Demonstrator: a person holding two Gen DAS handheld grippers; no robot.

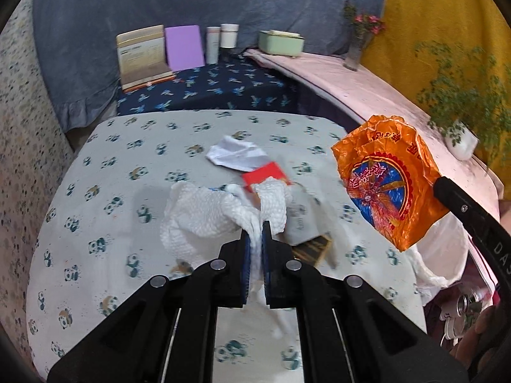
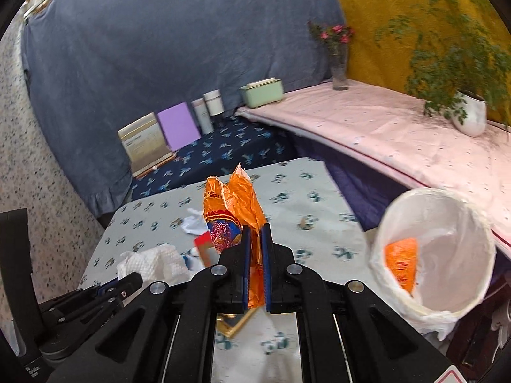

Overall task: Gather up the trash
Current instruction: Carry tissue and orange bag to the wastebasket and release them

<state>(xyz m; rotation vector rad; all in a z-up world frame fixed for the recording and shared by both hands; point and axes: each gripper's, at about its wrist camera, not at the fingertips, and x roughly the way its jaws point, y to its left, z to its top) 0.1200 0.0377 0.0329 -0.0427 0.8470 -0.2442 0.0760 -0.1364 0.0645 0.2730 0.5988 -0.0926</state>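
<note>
My left gripper point(image 1: 255, 233) is shut on a crumpled white paper towel point(image 1: 204, 214) over the panda-print table point(image 1: 111, 166). My right gripper point(image 2: 255, 236) is shut on an orange snack wrapper point(image 2: 233, 210), held above the table; the wrapper also shows in the left wrist view point(image 1: 386, 178). A white-lined trash bin point(image 2: 440, 255) stands to the right of the table, with an orange wrapper point(image 2: 402, 261) inside. On the table lie a crumpled white paper point(image 1: 236, 156), a red card point(image 1: 265, 172), a grey packet point(image 1: 300, 220) and a dark box point(image 1: 313, 249).
Behind the table, a dark blue shelf point(image 1: 223, 86) holds a book point(image 1: 143, 57), a purple board point(image 1: 185, 48) and two cups point(image 1: 220, 41). A pink ledge point(image 2: 399, 127) at right carries a green box point(image 2: 262, 92), a flower vase point(image 2: 338, 67) and a potted plant point(image 2: 469, 111).
</note>
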